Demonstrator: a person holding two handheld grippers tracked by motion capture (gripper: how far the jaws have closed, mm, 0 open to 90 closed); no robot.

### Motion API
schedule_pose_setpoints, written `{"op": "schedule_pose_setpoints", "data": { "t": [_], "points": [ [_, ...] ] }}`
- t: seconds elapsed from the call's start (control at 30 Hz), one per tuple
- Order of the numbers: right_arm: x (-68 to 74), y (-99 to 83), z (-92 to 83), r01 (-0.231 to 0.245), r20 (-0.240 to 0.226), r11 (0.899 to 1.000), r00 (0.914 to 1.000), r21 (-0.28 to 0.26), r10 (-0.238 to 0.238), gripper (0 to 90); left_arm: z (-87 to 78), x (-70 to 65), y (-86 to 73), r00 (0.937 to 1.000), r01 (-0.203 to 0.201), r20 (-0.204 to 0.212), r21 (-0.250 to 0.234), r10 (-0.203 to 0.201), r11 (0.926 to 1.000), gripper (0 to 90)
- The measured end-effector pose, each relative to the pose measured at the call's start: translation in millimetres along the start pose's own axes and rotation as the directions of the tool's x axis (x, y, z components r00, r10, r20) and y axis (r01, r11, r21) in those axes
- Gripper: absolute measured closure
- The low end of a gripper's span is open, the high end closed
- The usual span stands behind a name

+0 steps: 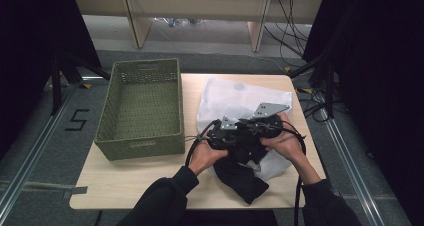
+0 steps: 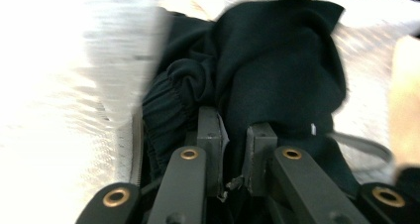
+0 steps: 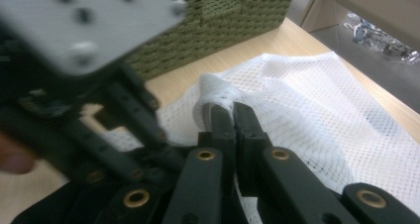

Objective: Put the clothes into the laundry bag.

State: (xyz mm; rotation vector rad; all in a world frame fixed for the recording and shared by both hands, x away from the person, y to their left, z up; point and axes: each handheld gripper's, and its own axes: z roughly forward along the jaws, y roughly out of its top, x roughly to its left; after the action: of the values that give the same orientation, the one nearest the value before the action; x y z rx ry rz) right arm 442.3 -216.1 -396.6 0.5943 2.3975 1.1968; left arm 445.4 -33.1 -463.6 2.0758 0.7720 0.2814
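One woven green basket (image 1: 140,108) stands at the left of the high view, on the one light wooden table (image 1: 125,178). One white mesh laundry bag (image 1: 235,98) lies right of centre, and one black garment (image 1: 242,178) lies below it, toward the bottom edge. Two grippers are there, a left gripper (image 1: 222,136) and a right gripper (image 1: 265,123), side by side at centre right. Two hands hold them, the left hand (image 1: 202,156) and the right hand (image 1: 285,143).

Recording lab or test bay: black curtains (image 1: 385,61) flank a small wooden tabletop (image 1: 125,181), loose cables (image 1: 295,21) trail across grey floor marked "5" (image 1: 77,120) beside aluminium rails (image 1: 30,156).
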Motion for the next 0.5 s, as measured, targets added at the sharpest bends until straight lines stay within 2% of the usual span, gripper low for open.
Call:
{"op": "schedule_pose_setpoints", "data": {
  "t": [0.07, 0.13, 0.17, 0.23, 0.27, 0.3, 0.33, 0.37, 0.5],
  "points": [
    [0.8, 1.4, -1.5, 0.002, 0.002, 1.0, 1.0, -0.008, -0.002, 89.9, -1.2, 7.9, 0.5, 0.9985, 0.018, -0.052, -0.007, -0.018, 0.9998, 80.8],
    [0.1, 3.1, -3.4, -0.001, 0.004, 1.0, 1.0, -0.016, 0.001, 89.9, -3.1, 16.1, 0.3, 0.9932, 0.046, -0.105, -0.035, -0.05, 0.9983, 80.7],
    [0.2, 3.5, -3.9, 0.001, 0.002, 1.0, 1.0, -0.018, -0.001, 89.9, -5.2, 18.5, 0.4, 0.9892, 0.049, -0.137, -0.034, -0.053, 0.9982, 80.7],
    [1.8, 3.3, -4.1, -0.003, 0.007, 1.0, 1.0, -0.015, 0.003, 89.9, -7.2, 22.1, 0.0, 0.9849, 0.059, -0.161, -0.032, -0.063, 0.9978, 80.4],
    [1.5, 3.1, -3.6, 0.001, 0.005, 1.0, 1.0, -0.012, -0.001, 89.9, -7.6, 23.3, -1.0, 0.9837, 0.064, -0.167, -0.026, -0.068, 0.9976, 79.3],
    [-0.2, 2.9, -2.5, 0.019, 0.003, 1.0, 0.9998, -0.012, -0.019, 89.9, -7.9, 23.7, -2.4, 0.9856, 0.069, -0.154, -0.002, -0.069, 0.9976, 77.2],
    [0.7, 1.3, -1.2, -0.007, 0.004, 1.0, 1.0, 0.0, 0.007, 89.9, -8.4, 22.9, -3.2, 0.9865, 0.075, -0.147, 0.015, -0.072, 0.997, 71.7],
    [-0.3, 0.3, -0.2, 0.0, 0.002, 1.0, 1.0, 0.003, 0.0, 89.9, -8.8, 21.2, -4.9, 0.9877, 0.092, -0.128, 0.016, -0.09, 0.9956, 66.9],
    [-5.2, -6.2, 2.3, -0.011, 0.005, 1.0, 0.9999, 0.015, 0.011, 89.9, -23.8, 9.3, -8.0, 0.9908, 0.085, -0.107, 0.02, -0.083, 0.9962, 46.9]
  ]
}}
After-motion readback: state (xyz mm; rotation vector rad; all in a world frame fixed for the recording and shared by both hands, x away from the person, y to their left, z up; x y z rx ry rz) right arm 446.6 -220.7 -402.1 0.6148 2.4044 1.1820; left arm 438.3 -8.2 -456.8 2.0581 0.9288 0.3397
